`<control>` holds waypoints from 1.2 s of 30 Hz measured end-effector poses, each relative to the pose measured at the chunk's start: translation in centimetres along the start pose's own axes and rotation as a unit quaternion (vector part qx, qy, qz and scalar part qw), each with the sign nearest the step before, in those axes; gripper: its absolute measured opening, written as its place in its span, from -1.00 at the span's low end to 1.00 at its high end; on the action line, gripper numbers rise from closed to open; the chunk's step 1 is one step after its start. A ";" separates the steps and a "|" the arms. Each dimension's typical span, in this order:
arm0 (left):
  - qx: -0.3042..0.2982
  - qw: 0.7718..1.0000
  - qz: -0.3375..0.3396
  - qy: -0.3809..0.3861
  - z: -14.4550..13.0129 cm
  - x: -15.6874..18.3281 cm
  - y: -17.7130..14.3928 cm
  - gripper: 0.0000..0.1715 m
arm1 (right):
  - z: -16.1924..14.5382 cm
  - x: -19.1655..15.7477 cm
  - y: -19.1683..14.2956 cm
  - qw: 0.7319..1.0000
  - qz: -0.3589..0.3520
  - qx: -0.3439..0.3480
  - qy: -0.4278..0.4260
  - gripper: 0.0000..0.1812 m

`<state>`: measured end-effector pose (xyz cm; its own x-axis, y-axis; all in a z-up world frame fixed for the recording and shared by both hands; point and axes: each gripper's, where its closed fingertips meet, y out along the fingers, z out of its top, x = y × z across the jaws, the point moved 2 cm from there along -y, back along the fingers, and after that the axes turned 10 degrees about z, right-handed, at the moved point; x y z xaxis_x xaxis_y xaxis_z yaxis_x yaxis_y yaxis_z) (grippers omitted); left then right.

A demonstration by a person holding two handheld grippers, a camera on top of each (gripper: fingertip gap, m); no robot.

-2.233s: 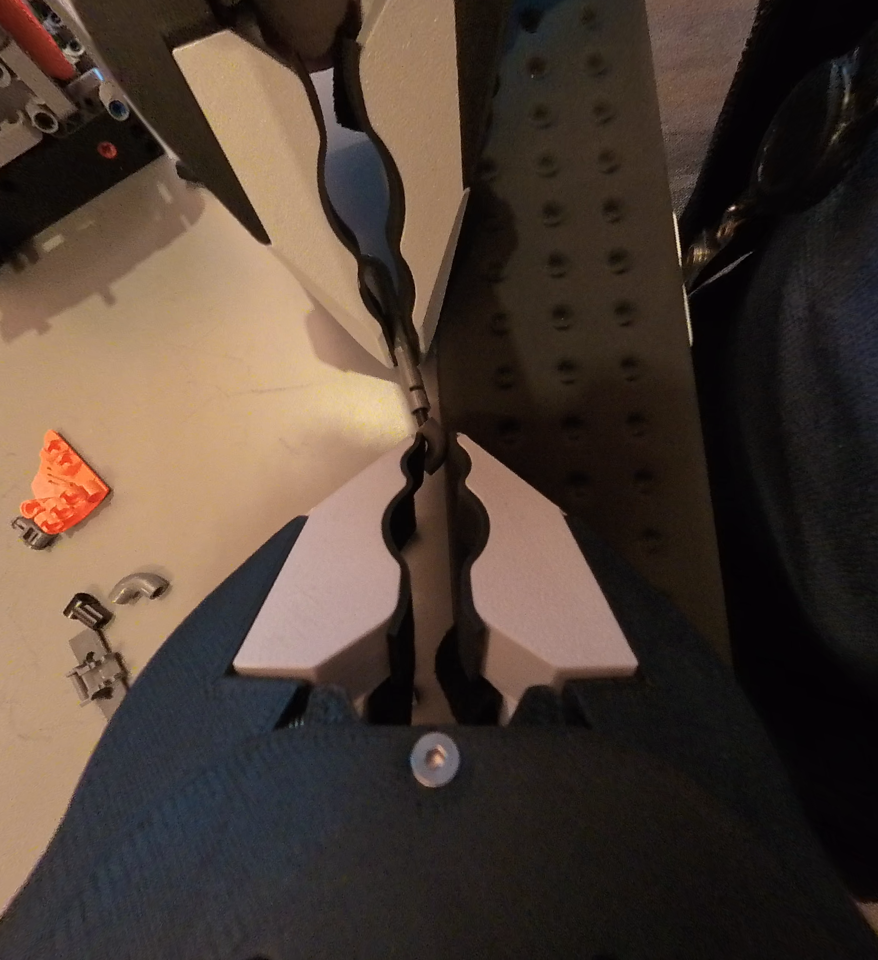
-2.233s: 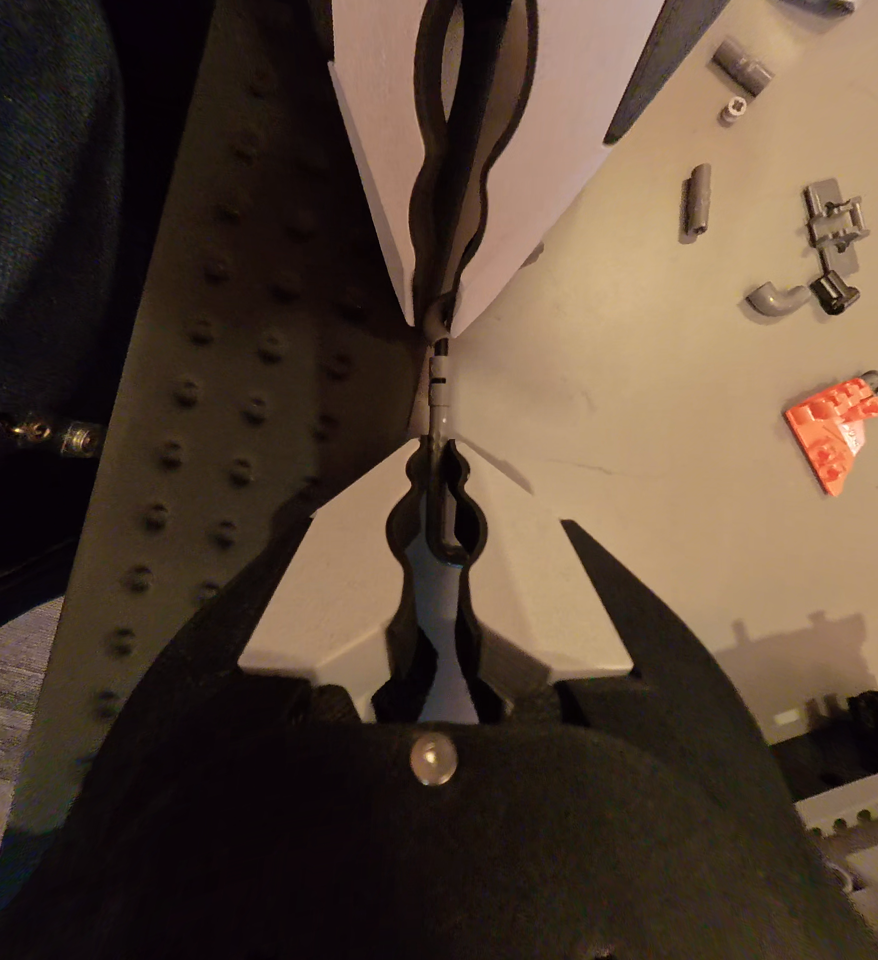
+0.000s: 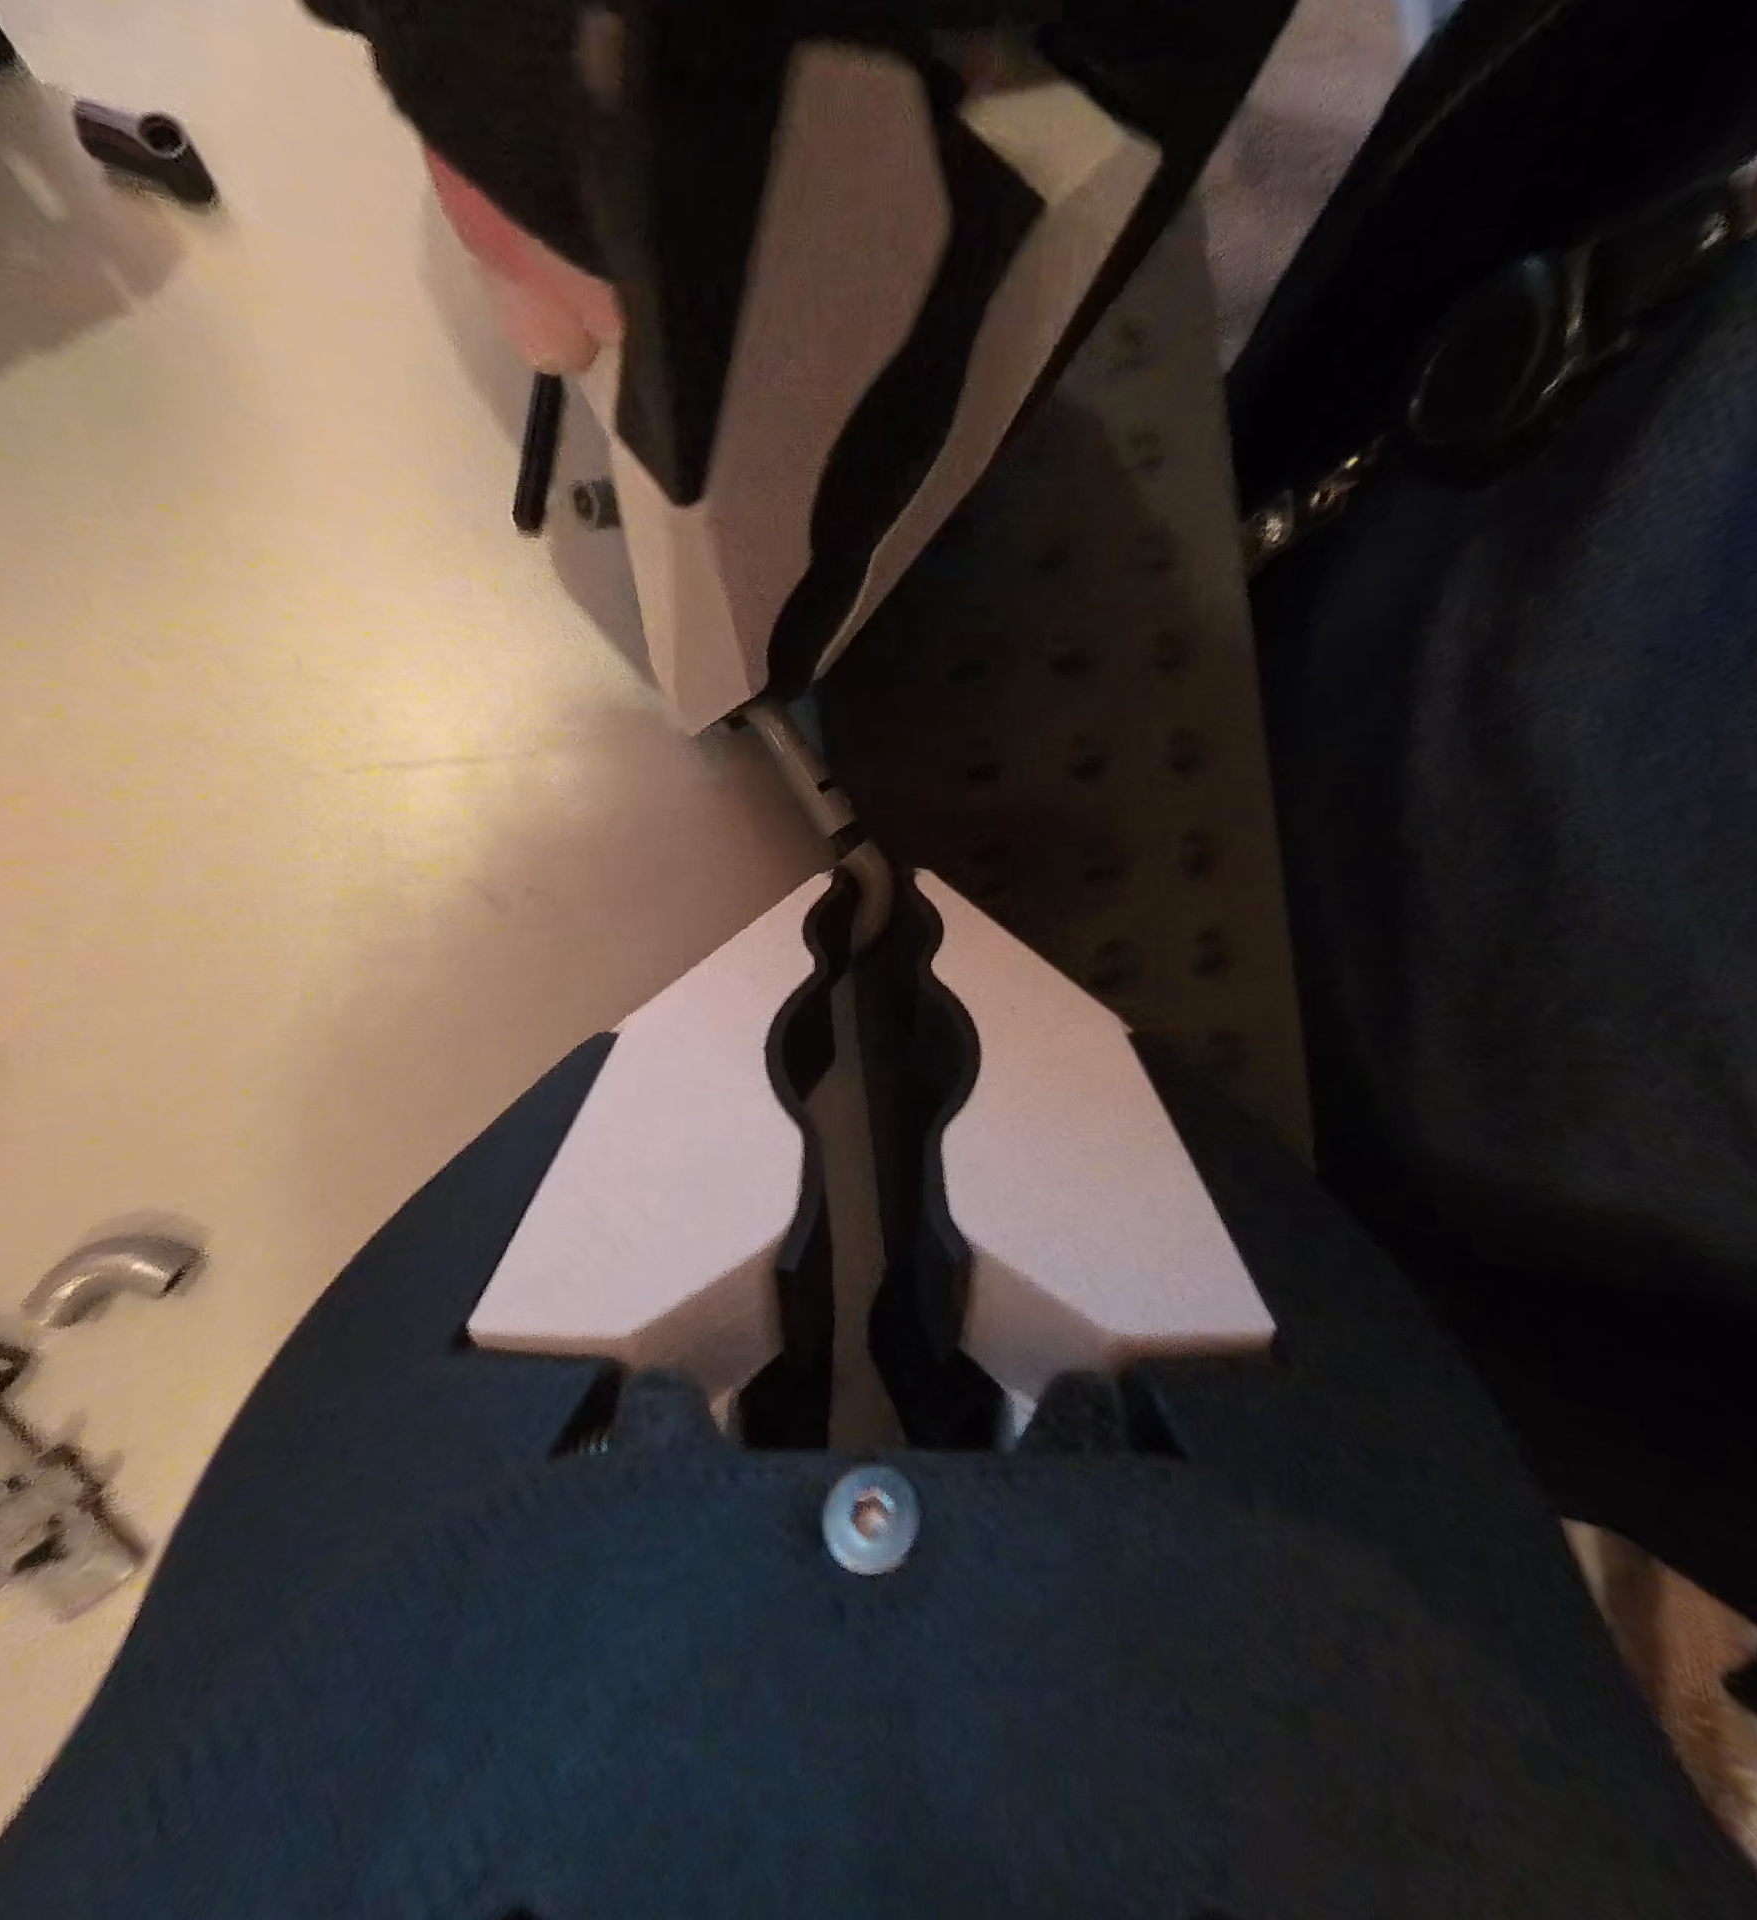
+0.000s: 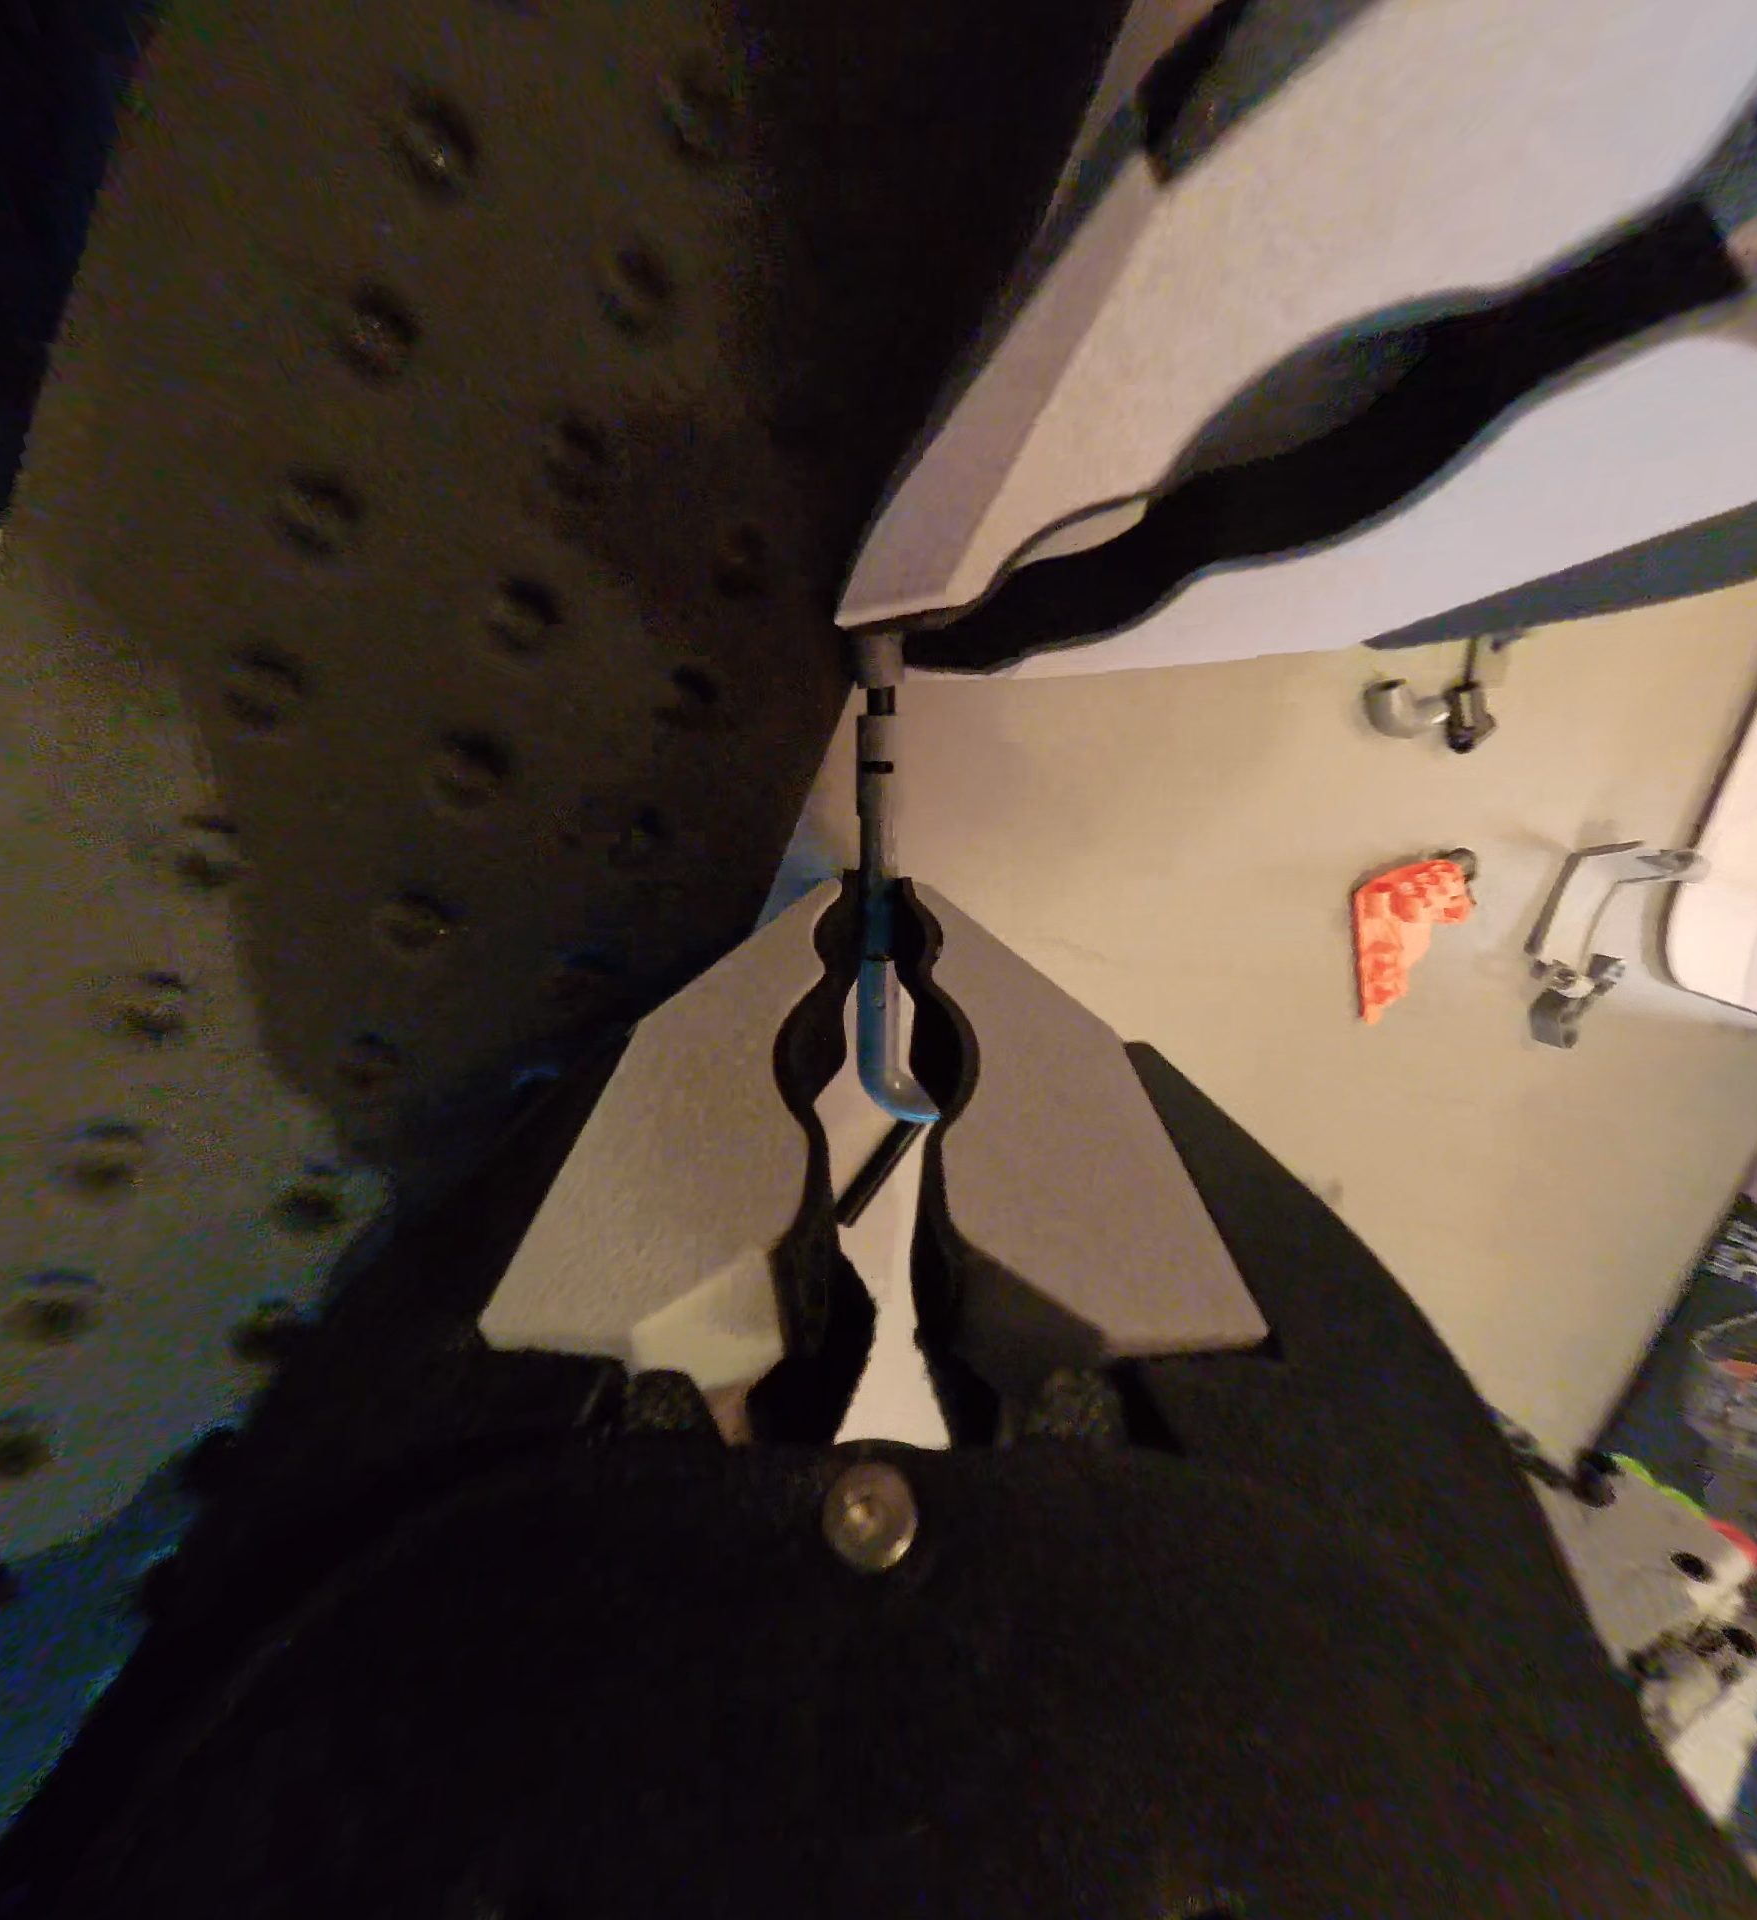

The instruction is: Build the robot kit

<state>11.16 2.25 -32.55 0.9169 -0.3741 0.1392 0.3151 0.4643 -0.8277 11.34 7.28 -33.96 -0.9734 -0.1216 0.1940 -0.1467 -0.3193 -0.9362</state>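
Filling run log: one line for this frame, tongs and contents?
left tongs: shut on grey elbow piece | right tongs: shut on grey pin assembly | pieces joined

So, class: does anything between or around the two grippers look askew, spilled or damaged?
Nothing looks broken or spilled. The left gripper and right gripper meet tip to tip on a slim grey pin assembly. Loose parts, like the orange plate, lie scattered.
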 end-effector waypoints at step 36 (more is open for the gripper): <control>-0.054 0.992 0.116 0.006 0.2 0.4 0.5 -0.97 | 0.2 -0.4 0.1 0.992 0.000 -0.126 -0.012 -1.00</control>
<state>11.77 2.51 -32.77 0.9583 -0.2775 -0.0682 0.0672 0.4506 -0.8902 11.74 7.08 -34.07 -0.9694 -0.1456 0.1977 -0.1887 -0.0736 -0.9793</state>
